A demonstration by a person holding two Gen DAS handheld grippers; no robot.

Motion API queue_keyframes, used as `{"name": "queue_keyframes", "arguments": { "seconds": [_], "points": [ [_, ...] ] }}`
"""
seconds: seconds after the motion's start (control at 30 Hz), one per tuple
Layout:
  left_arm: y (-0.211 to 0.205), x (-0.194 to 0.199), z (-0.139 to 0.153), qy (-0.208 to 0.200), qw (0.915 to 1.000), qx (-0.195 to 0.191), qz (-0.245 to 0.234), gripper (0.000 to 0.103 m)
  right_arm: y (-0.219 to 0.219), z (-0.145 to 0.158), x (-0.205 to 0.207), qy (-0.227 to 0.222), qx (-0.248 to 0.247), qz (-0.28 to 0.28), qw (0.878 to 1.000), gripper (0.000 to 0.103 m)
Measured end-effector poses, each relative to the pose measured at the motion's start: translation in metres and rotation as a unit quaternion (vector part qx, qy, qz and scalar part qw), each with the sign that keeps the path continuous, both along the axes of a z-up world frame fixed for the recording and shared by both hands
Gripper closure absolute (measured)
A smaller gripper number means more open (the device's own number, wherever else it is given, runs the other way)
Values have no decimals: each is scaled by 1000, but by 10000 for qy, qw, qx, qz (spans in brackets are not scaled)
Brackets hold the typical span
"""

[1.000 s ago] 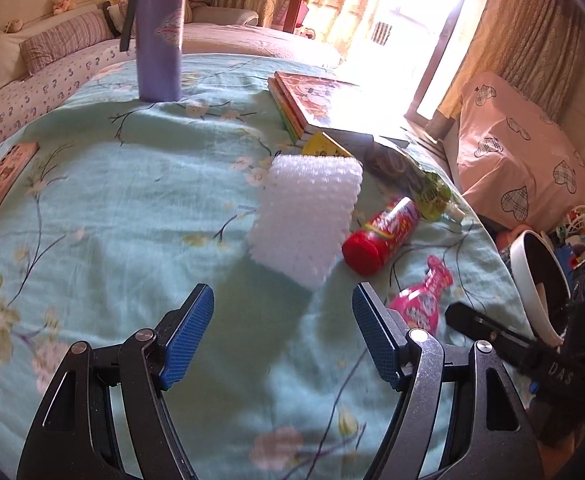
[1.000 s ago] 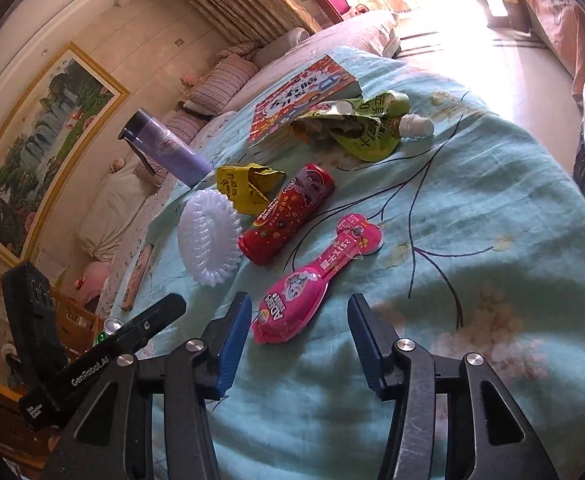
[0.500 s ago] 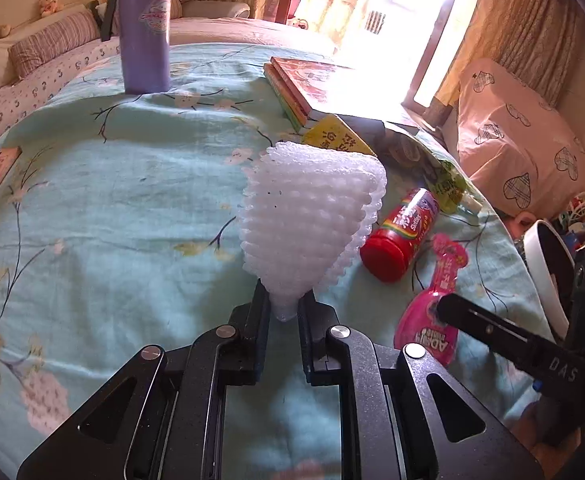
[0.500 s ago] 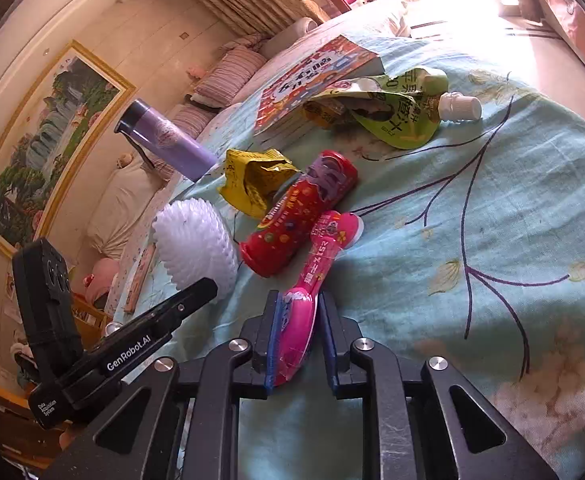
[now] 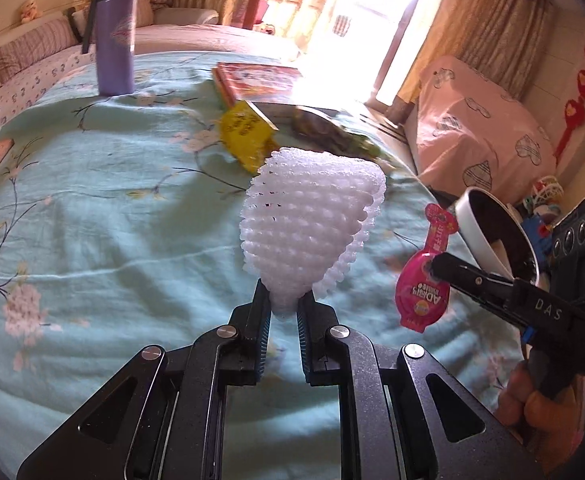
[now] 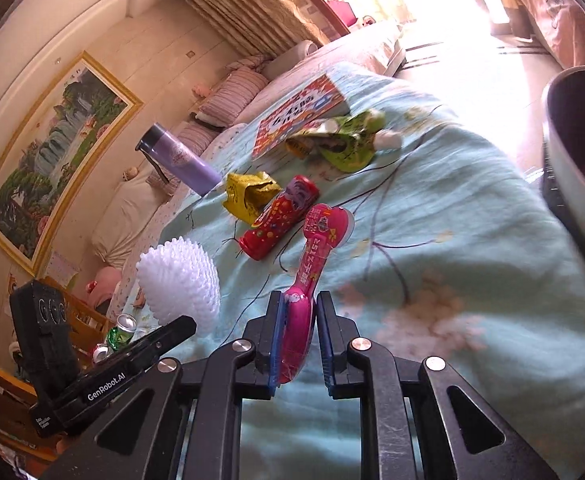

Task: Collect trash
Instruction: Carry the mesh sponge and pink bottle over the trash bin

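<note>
The left gripper (image 5: 283, 312) is clamped on the narrow bottom end of a white foam net (image 5: 312, 232), which fans upward and forward from the jaws and looks clear of the bedspread (image 5: 112, 220). The right gripper (image 6: 297, 340) is clenched on the fat end of a pink pouch (image 6: 316, 256); the pouch's long axis runs straight out along the fingers, its flat round tip pointing away over the bed.

What the coming move turns on is the bin (image 6: 572, 184) — a white-rimmed, dark-lined tub off the bed's edge, to the right of both grippers. In the left view the bin (image 5: 488, 236) sits just beyond the right gripper and the pouch (image 5: 424, 280), so the right hand is the nearer one and should probably go first, with the left crossing behind it.

Both grippers tilt downward toward the bed, the left more steeply. A few fingers (image 5: 532, 408) of the right hand show under its handle.

Still lying on the bedspread, well ahead: a red tube (image 6: 280, 216), a yellow wrapper (image 6: 248, 196) and a green pouch (image 6: 348, 140). A purple flask (image 5: 114, 36) and a book (image 5: 256, 80) are likely not trash.
</note>
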State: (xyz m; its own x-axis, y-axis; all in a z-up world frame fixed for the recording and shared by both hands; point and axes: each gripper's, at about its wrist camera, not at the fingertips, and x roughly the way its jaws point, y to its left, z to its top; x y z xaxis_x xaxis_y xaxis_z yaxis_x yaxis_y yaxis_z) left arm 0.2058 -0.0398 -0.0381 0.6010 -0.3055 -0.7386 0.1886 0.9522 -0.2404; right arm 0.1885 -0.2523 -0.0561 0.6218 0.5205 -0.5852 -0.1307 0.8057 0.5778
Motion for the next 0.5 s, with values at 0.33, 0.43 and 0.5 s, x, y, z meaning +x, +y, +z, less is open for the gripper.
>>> {"name": "queue_keyframes", "arguments": {
  "seconds": [0.33,0.43,0.5],
  "points": [
    [-58,-24,5,-108,9982,232,-538,91,-46,17,-45,-326,-170,-371,9986,87],
    [-74,-30,5,-105,9971,305,-688,91,-59,19,-56,-396,-214,-513,9977,87],
    [-84,-31,5,-112,9963,361,-775,91,-67,19,-61,-413,-198,-606,9971,87]
  ]
}}
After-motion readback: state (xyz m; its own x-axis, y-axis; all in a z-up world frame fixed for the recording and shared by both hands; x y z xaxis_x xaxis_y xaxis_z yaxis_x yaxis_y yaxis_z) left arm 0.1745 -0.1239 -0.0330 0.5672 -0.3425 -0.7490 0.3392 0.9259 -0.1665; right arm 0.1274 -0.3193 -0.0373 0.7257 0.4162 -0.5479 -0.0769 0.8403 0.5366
